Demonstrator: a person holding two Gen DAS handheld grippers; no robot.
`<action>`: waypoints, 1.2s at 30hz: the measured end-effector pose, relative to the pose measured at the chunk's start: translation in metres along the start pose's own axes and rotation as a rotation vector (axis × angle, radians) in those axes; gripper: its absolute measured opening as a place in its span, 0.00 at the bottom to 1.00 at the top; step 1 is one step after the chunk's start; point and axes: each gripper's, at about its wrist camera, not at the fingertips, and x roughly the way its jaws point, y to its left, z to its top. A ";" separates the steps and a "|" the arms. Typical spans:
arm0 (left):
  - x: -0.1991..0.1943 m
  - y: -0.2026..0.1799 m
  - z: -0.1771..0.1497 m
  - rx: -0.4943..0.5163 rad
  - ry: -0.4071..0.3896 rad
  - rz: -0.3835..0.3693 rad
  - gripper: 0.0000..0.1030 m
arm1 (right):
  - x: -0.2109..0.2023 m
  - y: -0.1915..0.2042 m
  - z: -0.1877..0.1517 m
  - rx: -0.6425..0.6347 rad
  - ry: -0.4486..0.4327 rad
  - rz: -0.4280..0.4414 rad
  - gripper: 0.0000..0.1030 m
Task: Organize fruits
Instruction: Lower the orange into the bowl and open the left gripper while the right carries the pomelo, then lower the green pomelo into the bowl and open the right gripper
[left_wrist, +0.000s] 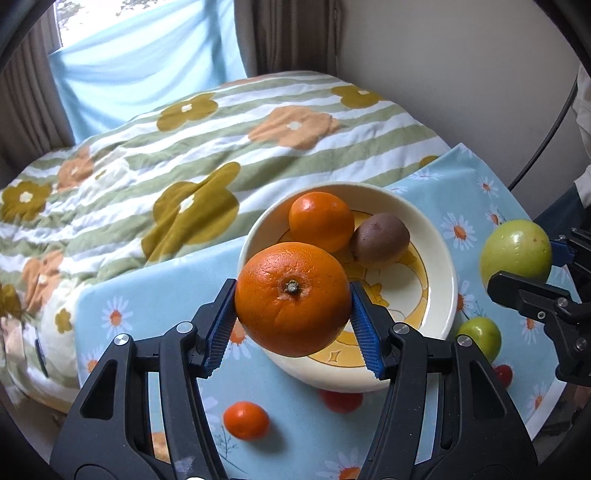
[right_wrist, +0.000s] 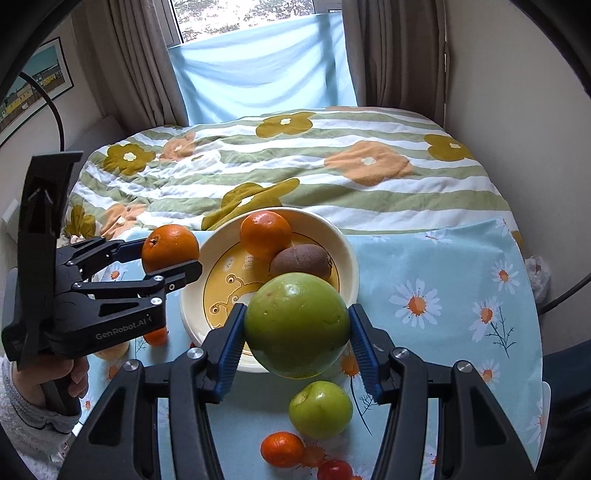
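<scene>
My left gripper (left_wrist: 293, 301) is shut on a large orange (left_wrist: 293, 298) and holds it above the near left rim of the cream bowl (left_wrist: 441, 273). The bowl holds a smaller orange (left_wrist: 320, 220) and a kiwi (left_wrist: 380, 239). My right gripper (right_wrist: 297, 326) is shut on a large green apple (right_wrist: 297, 325) above the bowl's near rim (right_wrist: 349, 266). In the right wrist view the left gripper (right_wrist: 173, 254) with its orange (right_wrist: 170, 247) is left of the bowl. In the left wrist view the right gripper (left_wrist: 532, 266) and apple (left_wrist: 515, 251) are at the right.
On the blue daisy cloth (right_wrist: 443, 295) lie a small green apple (right_wrist: 320, 409), a mandarin (right_wrist: 282, 448), a red tomato (right_wrist: 334, 470) and another mandarin (left_wrist: 245, 420). A flowered striped quilt (right_wrist: 295, 166) covers the bed behind. Curtains and a window stand at the back.
</scene>
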 end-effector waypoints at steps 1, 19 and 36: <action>0.007 0.000 0.001 0.004 0.009 -0.006 0.61 | 0.002 -0.001 0.000 0.007 0.003 -0.006 0.49; 0.058 -0.002 0.007 0.064 0.068 -0.035 0.75 | 0.024 -0.022 0.001 0.087 0.048 -0.060 0.49; -0.012 0.022 -0.005 -0.054 -0.030 0.002 1.00 | 0.008 -0.030 0.009 0.040 0.033 -0.031 0.49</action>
